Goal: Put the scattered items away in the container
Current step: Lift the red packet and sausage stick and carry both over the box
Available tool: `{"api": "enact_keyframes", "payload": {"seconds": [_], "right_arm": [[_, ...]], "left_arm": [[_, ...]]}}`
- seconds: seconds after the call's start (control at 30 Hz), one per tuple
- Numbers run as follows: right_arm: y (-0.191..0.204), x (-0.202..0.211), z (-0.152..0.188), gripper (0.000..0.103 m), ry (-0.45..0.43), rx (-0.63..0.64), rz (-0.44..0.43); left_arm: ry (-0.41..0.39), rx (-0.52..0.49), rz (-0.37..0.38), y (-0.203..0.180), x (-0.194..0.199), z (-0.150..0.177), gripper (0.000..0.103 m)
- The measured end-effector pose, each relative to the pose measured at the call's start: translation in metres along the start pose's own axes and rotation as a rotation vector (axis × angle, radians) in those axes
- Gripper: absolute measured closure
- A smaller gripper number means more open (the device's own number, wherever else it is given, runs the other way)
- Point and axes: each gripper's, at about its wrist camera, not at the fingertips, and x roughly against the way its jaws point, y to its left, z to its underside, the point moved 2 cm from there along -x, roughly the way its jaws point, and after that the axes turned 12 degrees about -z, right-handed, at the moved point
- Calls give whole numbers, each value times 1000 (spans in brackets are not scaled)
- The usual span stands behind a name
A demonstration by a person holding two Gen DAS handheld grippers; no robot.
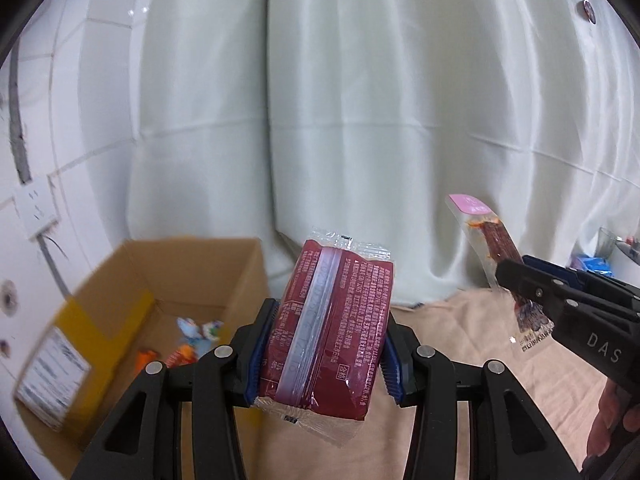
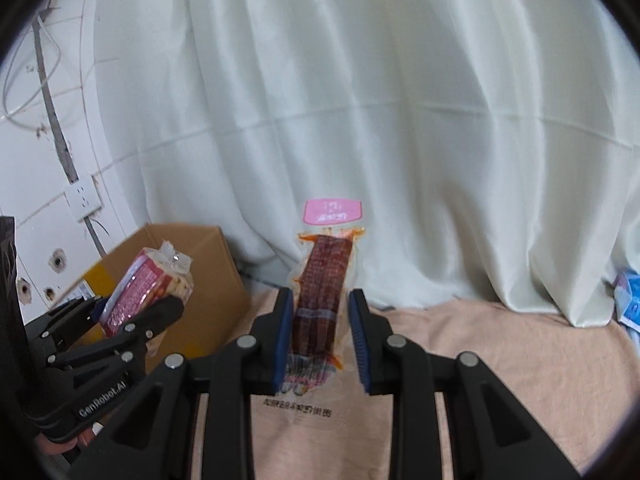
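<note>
My left gripper [image 1: 325, 344] is shut on a dark red snack packet [image 1: 328, 332] and holds it in the air beside the open cardboard box [image 1: 120, 288]. The box holds several small wrapped sweets [image 1: 192, 340]. My right gripper [image 2: 320, 340] is shut on a long clear pouch with a red meat strip and pink label [image 2: 326, 276], held upright above the cloth. The right gripper [image 1: 516, 280] with its pouch [image 1: 492, 240] also shows in the left wrist view. The left gripper [image 2: 132, 316], its packet [image 2: 148, 288] and the box [image 2: 200, 280] show in the right wrist view.
A peach cloth [image 2: 500, 360] covers the table. A white curtain [image 1: 360, 120] hangs behind. A tiled wall with a socket [image 1: 36, 208] is on the left. Blue packets [image 2: 630, 296] lie at the far right edge.
</note>
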Motion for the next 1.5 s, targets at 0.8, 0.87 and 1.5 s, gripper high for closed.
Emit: {"api": "enact_keyframes", "payload": {"seconds": [0.8,0.87,1.5], "right_arm": [[133,-73,-16,71,-39,68,-214],[142,-81,-16,71,-33,73,-233],[186,-148,5,71,83,107,-292]], "left_arm": [[24,120,-217,168,2,19,56],[30,133,-228,178,-1,23,56],[117,159,-265,220,-39,52,56]]}}
